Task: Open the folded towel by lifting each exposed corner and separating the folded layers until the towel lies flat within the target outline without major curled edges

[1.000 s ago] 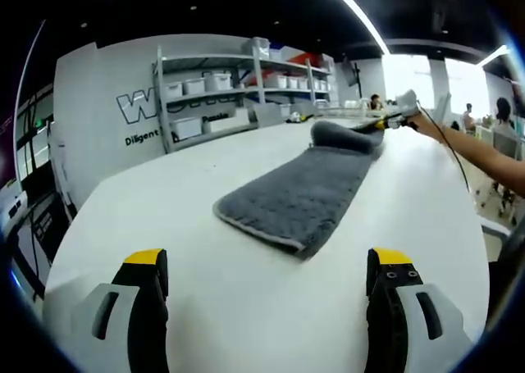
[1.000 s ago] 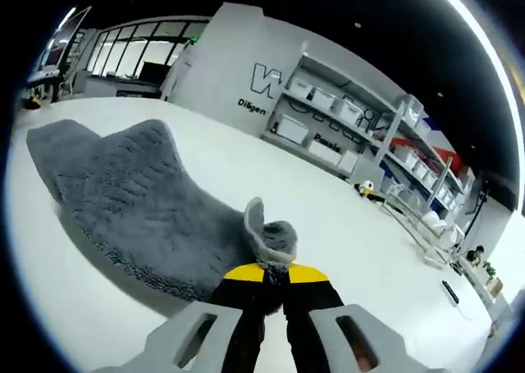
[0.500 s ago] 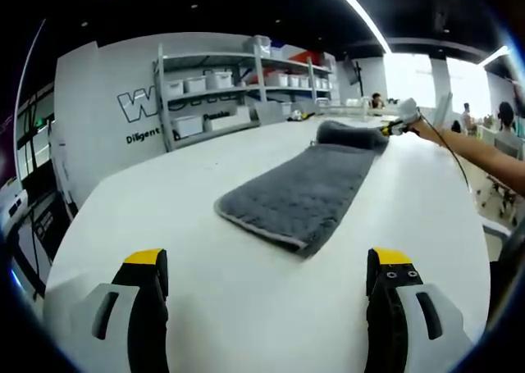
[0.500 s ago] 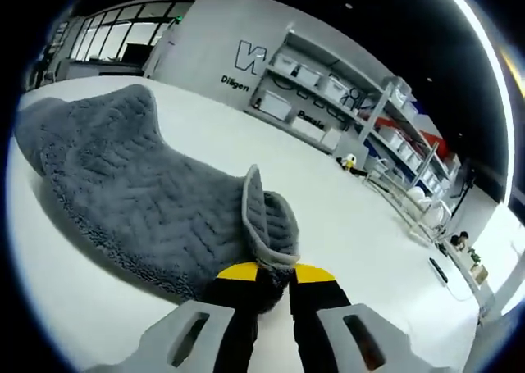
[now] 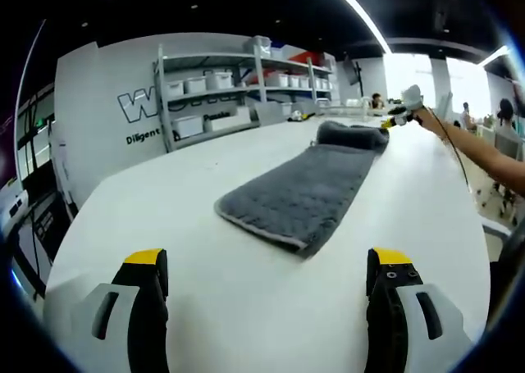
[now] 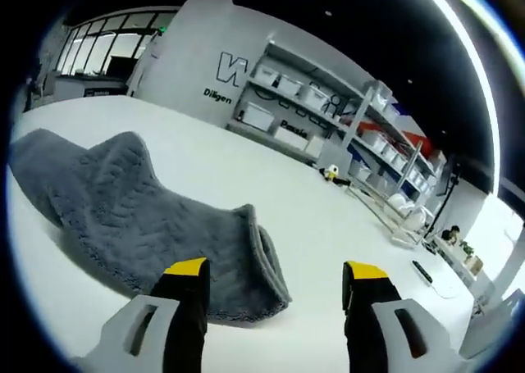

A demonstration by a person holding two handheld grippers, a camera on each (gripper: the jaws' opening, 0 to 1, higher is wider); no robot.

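Observation:
A long grey towel [image 5: 303, 191] lies stretched across the white table [image 5: 164, 217], its far end bunched into a low hump. My left gripper [image 5: 267, 262] is open, short of the towel's near end with nothing between its jaws. At the far end, beside the hump, the right gripper [image 5: 398, 117] is held in a person's hand. In the right gripper view the towel [image 6: 139, 225] spreads to the left, its curled end just ahead of the left jaw. My right gripper [image 6: 275, 270] is open above that end and holds nothing.
Metal shelves [image 5: 238, 86] with white bins stand against the wall behind the table. The person's arm [image 5: 476, 152] reaches in from the right. Chairs and people sit at far desks. The table's edge [image 5: 70, 234] curves close on the left.
My right gripper, shut on the towel's end before, has opened and let it drop onto the table, then lifted slightly. The left gripper has not moved.

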